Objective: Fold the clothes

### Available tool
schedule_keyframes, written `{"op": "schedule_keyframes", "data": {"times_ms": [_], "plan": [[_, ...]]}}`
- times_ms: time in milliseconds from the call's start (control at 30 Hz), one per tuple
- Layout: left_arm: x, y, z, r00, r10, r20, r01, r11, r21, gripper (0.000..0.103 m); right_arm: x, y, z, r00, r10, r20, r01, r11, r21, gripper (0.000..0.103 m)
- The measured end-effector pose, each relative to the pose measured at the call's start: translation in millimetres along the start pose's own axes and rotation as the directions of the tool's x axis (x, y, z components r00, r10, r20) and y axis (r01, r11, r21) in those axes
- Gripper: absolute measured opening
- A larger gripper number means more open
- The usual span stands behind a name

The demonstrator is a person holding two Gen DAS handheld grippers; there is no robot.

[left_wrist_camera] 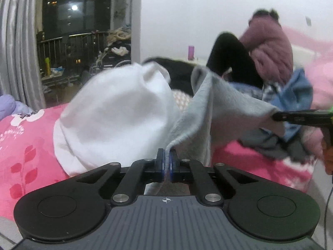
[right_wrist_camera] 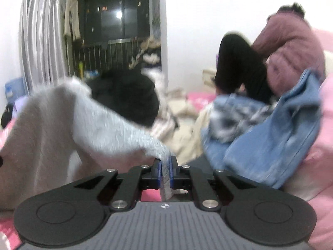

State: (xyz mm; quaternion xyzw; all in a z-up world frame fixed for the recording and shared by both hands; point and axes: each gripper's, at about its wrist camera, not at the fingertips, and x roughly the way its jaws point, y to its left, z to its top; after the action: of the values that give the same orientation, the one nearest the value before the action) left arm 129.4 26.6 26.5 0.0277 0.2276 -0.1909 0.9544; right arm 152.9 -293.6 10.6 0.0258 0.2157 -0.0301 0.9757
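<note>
left tongs (left_wrist_camera: 167,156) pinched tight on an edge of the light grey garment (left_wrist_camera: 218,108), right tongs (right_wrist_camera: 165,162) clamped on another edge of it. cloth stretched between both, lifted over the pink bed (left_wrist_camera: 27,145). white bundle (left_wrist_camera: 116,114) at 10 o'clock from the left tongs, blue denim pile (right_wrist_camera: 270,141) at 2 o'clock from the right ones. person in a mauve jacket (left_wrist_camera: 270,45) sitting far back, around 1 o'clock.

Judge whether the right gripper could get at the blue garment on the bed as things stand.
Probably not yet: the right gripper is shut on the grey garment. The blue garment lies unobstructed just beside it.
</note>
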Motion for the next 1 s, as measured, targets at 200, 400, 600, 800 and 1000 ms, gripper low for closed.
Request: {"op": "schedule_keyframes", "data": {"times_ms": [200,400,600,800,1000], "plan": [[-37.2,30.7,27.7,0.998,-0.054,0.012,0.055,0.998,-0.04,0.002,-60.4,-16.8,39.6,0.997,0.036,0.074,-0.036,0.999,0.009,0.008],[-53.9,46.1,44.1,0.995,-0.102,-0.006,0.102,0.995,-0.003,0.002,-111.3,-24.6,52.4,0.996,0.026,0.083,-0.019,0.997,-0.081,0.008],[-13.4,40.4,44.4,0.988,-0.146,-0.049,0.147,0.989,0.027,0.002,-100.6,-25.6,36.2,0.998,-0.068,0.016,0.07,0.974,-0.214,0.008],[50.1,31.8,33.1,0.976,-0.127,-0.18,0.133,0.991,0.022,0.016,-48.9,-32.9,6.4,0.981,-0.148,-0.129,0.111,0.961,-0.255,0.008],[16.5,59.8,11.7,0.981,-0.14,-0.132,0.131,0.989,-0.075,0.034,9.5,-39.7,-28.2,0.938,-0.205,-0.28,0.139,0.962,-0.236,0.016]]}}
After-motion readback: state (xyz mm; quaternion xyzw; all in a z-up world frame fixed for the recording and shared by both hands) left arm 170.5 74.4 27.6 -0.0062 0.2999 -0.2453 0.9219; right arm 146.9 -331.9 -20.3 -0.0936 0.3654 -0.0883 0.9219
